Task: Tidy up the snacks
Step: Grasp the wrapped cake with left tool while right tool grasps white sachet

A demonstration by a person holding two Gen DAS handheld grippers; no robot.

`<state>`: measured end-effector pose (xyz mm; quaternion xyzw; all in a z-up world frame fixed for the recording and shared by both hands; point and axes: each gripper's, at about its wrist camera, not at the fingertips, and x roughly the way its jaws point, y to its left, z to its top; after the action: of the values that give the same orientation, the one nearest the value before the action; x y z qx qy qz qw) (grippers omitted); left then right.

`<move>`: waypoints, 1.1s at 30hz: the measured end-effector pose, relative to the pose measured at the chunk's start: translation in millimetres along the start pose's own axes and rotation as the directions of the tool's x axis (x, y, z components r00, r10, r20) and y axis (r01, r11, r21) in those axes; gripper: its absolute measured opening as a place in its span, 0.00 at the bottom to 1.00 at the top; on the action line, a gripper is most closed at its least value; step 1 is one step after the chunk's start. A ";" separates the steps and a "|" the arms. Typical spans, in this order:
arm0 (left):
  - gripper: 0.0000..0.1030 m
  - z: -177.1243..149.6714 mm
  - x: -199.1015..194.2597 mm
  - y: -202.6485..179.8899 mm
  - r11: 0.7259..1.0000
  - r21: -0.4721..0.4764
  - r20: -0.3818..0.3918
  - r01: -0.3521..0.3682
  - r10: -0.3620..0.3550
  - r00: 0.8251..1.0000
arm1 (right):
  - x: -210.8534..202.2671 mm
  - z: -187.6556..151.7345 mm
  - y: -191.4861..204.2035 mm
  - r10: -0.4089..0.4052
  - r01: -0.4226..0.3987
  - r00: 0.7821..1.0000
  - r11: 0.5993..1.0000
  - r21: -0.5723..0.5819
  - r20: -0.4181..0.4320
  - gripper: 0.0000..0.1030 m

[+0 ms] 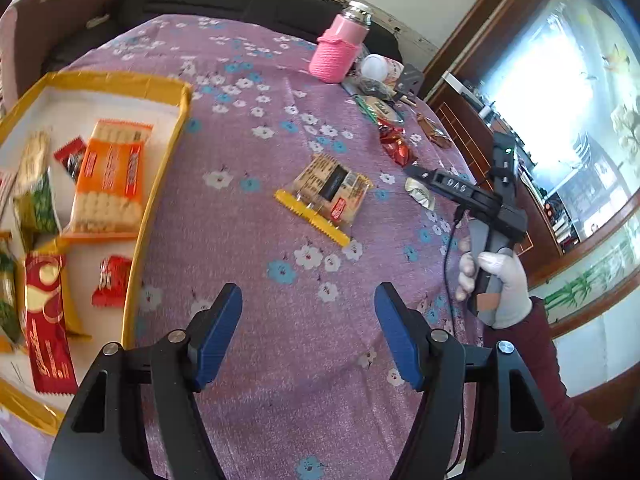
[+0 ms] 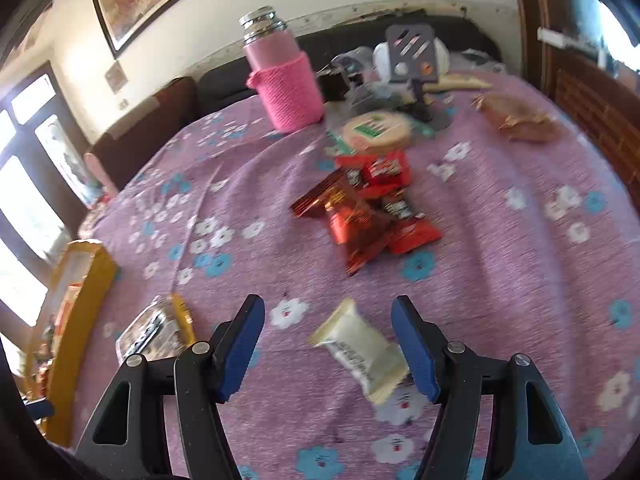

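Observation:
My left gripper [image 1: 308, 332] is open and empty above the purple cloth, right of the yellow tray [image 1: 160, 184]. The tray holds several snack packs, among them an orange cracker pack [image 1: 110, 178]. A clear cracker pack with a yellow end [image 1: 326, 196] lies on the cloth ahead of the left gripper; it also shows in the right wrist view [image 2: 154, 330]. My right gripper [image 2: 328, 344] is open, with a cream wrapped snack [image 2: 360, 350] lying on the cloth between its fingers. A pile of red snack packs [image 2: 364, 208] lies farther ahead.
A pink bottle in a knit sleeve [image 2: 284, 76] stands at the back of the table. A round green-labelled pack [image 2: 376, 130], a grey stand [image 2: 412, 60] and a brown wrapper [image 2: 516, 118] lie behind the red pile. The tray's edge [image 2: 80, 304] is at the left.

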<state>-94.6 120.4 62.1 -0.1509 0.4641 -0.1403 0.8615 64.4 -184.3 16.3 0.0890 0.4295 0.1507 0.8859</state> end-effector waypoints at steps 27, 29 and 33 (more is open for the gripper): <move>0.75 83.8 160.3 -62.9 0.894 0.418 -0.077 -0.161 0.211 0.974 | 9.2 -8.0 2.0 0.003 -0.005 0.998 1.000 -0.025 -0.057 0.23; 0.81 80.5 165.9 -63.8 0.887 0.427 -0.061 -0.175 0.221 0.973 | 8.7 -8.0 -1.0 0.019 -0.020 0.998 1.000 -0.005 -0.058 0.23; 0.78 77.5 164.6 -62.2 0.898 0.399 -0.052 -0.186 0.225 0.973 | 8.1 -8.7 0.1 0.028 -0.028 0.998 1.000 0.000 -0.054 0.22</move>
<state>51.6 10.7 2.4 0.0814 0.4814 -0.1455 0.8605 62.3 -181.1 5.0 0.0903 0.4520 0.1658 0.8718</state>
